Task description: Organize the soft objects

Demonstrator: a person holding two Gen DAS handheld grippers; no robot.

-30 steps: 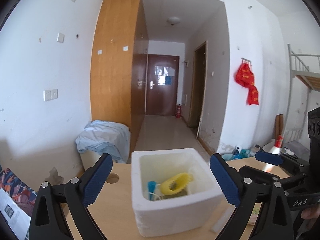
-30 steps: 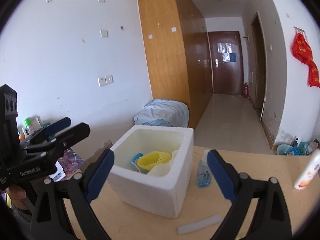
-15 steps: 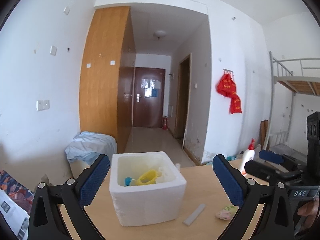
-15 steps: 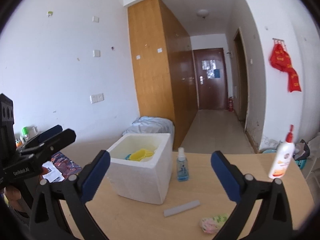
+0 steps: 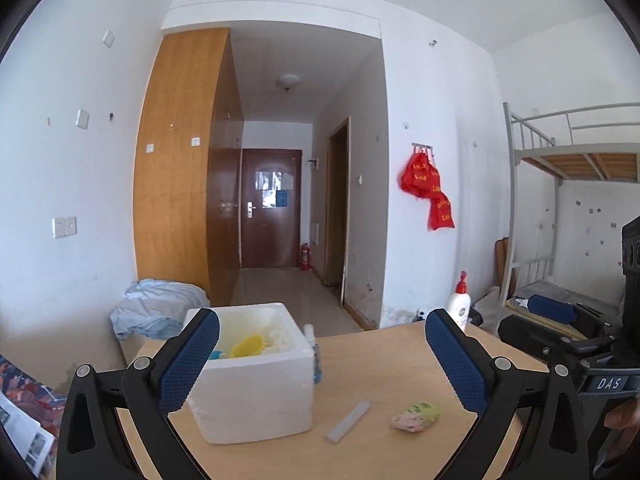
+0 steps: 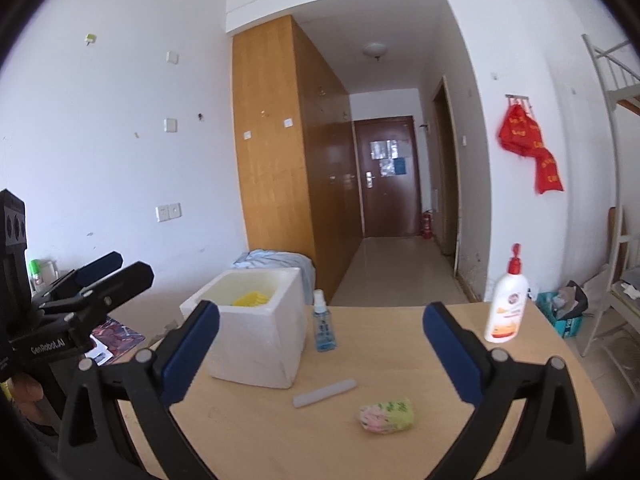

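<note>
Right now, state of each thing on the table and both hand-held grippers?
foam box: upright, lidless, yellow item inside
rolled floral cloth: lying loose
white strip: lying flat
spray bottle: upright
lotion pump bottle: upright
left hand-held gripper: open, empty
right hand-held gripper: open, empty

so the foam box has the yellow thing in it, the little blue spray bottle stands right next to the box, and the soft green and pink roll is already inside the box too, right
Not quite. The soft green and pink roll is not in the foam box; it lies on the table, near a pale stick, as the right wrist view shows. The rest holds: the yellow thing is in the box and the blue spray bottle stands beside it.
</note>
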